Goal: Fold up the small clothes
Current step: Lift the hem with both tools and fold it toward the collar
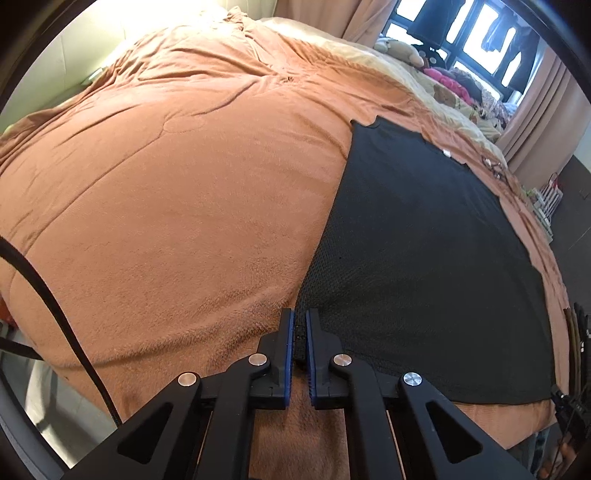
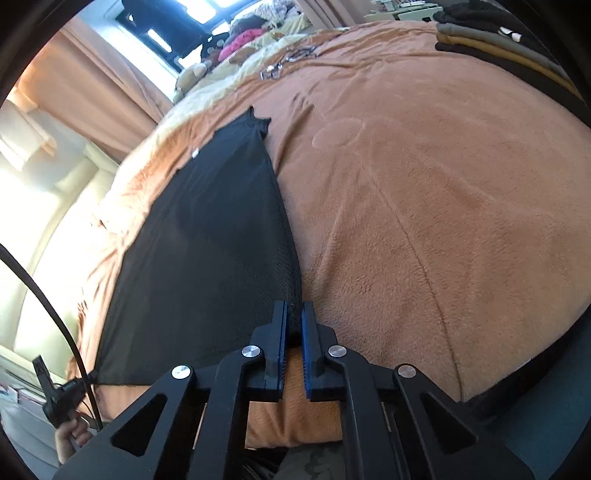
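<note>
Garment point(image 1: 424, 240) corners pinched between both grippers' fingers point(image 1: 286, 332).

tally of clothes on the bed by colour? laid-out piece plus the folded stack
Black: 3, the laid-out black garment and two black folded pieces in the stack
Grey-olive folded piece: 1
Mustard folded piece: 1
Total: 5. The stack is cut off at the frame edge, so more may be hidden.
</note>
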A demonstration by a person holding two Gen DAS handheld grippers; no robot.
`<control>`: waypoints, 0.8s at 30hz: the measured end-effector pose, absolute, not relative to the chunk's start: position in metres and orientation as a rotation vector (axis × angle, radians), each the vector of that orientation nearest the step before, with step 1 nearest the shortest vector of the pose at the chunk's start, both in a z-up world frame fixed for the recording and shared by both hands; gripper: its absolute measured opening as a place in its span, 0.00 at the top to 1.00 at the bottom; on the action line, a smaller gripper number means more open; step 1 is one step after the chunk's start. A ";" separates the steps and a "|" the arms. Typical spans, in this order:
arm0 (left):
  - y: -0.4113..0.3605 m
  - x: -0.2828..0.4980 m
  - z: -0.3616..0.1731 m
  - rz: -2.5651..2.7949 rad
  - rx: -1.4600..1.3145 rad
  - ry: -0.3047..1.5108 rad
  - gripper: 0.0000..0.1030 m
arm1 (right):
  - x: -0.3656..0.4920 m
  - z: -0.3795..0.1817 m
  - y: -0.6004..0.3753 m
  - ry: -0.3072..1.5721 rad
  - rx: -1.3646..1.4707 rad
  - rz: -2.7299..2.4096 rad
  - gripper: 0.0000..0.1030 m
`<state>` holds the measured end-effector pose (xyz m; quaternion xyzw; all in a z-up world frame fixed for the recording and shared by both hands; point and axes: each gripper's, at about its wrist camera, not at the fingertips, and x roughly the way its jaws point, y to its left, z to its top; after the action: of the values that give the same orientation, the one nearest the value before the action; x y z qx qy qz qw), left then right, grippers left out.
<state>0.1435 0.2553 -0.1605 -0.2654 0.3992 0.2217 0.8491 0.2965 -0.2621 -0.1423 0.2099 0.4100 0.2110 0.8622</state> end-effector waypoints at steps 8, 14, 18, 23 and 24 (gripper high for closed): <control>0.248 0.126 -0.131 0.442 -0.547 0.764 0.94 | 0.273 -0.124 -0.265 0.782 0.443 0.466 0.97; 0.240 0.110 -0.111 0.436 -0.543 0.710 0.96 | 0.257 -0.113 -0.270 0.729 0.446 0.485 0.97; 0.235 0.098 -0.098 0.429 -0.540 0.672 0.97 | 0.243 -0.107 -0.278 0.691 0.445 0.499 0.98; 0.227 0.080 -0.082 0.421 -0.538 0.631 0.97 | 0.223 -0.102 -0.290 0.643 0.453 0.522 0.98; 0.225 0.076 -0.079 0.420 -0.534 0.622 0.97 | 0.219 -0.102 -0.292 0.636 0.456 0.529 0.98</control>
<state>0.0756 0.2246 -0.0787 -0.2577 0.3000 0.2028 0.8958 0.2194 -0.2919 -0.1021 0.2195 0.3063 0.2546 0.8906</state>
